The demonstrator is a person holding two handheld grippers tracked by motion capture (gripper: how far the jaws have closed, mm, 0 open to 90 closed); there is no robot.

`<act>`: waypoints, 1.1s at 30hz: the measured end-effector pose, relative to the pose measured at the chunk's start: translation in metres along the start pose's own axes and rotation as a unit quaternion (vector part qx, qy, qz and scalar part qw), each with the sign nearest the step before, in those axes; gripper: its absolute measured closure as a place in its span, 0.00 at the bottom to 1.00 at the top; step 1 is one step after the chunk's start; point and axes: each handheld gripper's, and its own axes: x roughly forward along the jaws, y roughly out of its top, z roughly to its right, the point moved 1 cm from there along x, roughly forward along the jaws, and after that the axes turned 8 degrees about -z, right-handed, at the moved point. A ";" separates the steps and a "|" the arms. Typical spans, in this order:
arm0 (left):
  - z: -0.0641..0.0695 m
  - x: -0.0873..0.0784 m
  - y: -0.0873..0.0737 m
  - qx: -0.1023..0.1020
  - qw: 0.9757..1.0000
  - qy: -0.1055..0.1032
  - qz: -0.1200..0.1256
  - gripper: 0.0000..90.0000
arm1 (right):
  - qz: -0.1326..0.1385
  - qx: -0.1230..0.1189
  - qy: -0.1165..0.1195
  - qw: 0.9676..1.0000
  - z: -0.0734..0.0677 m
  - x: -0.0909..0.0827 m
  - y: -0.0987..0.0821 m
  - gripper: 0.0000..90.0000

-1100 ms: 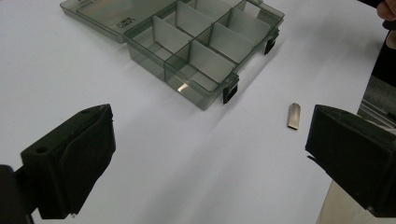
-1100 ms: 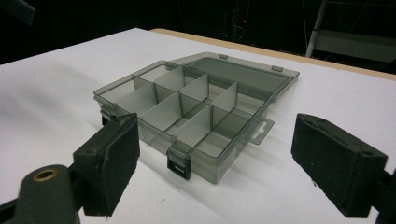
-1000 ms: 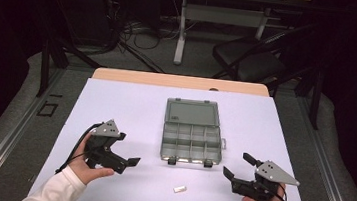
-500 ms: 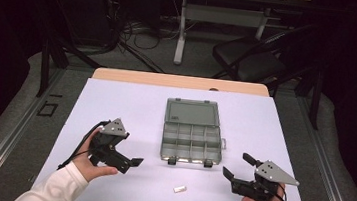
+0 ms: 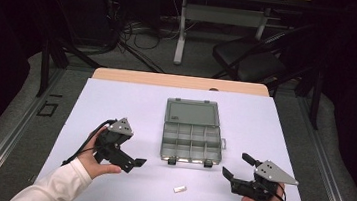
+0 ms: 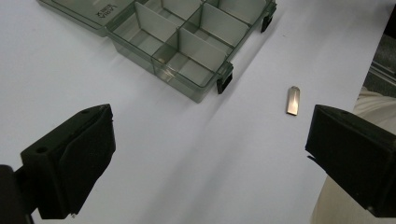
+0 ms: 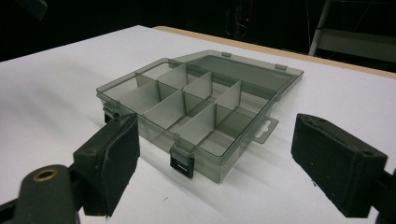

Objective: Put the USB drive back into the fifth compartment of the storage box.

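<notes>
An open grey see-through compartment box (image 5: 191, 144) lies mid-table, its lid (image 5: 192, 113) flat behind it and its cells empty. The box also appears in the left gripper view (image 6: 187, 51) and the right gripper view (image 7: 196, 107). A small pale flat piece (image 5: 179, 189) lies on the table in front of the box, seen too in the left gripper view (image 6: 293, 100). My left gripper (image 5: 132, 161) (image 6: 215, 149) is open, left of the box, with the piece ahead of its right jaw. My right gripper (image 5: 235, 166) (image 7: 219, 154) is open at the box's front right corner, holding nothing.
The white table top (image 5: 116, 104) has a wooden strip (image 5: 178, 81) along its far edge. Beyond it stand a dark chair (image 5: 256, 63), a desk leg (image 5: 181, 35) and floor cables (image 5: 132, 40). A white sleeve (image 5: 51, 190) comes in at bottom left.
My left hand and its gripper have shifted a little to the right, toward the box. The right gripper, box and small piece have not moved.
</notes>
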 end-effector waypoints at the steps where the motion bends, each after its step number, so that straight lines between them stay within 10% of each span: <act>1: 0.000 0.001 0.001 0.000 1.000 0.001 -0.003 0.02 | 0.000 0.000 0.000 1.000 0.000 0.000 0.000 0.17; 33: 0.021 0.020 0.034 0.061 0.996 0.002 -0.068 0.02 | -0.004 -0.001 0.004 1.000 0.000 0.002 0.000 0.17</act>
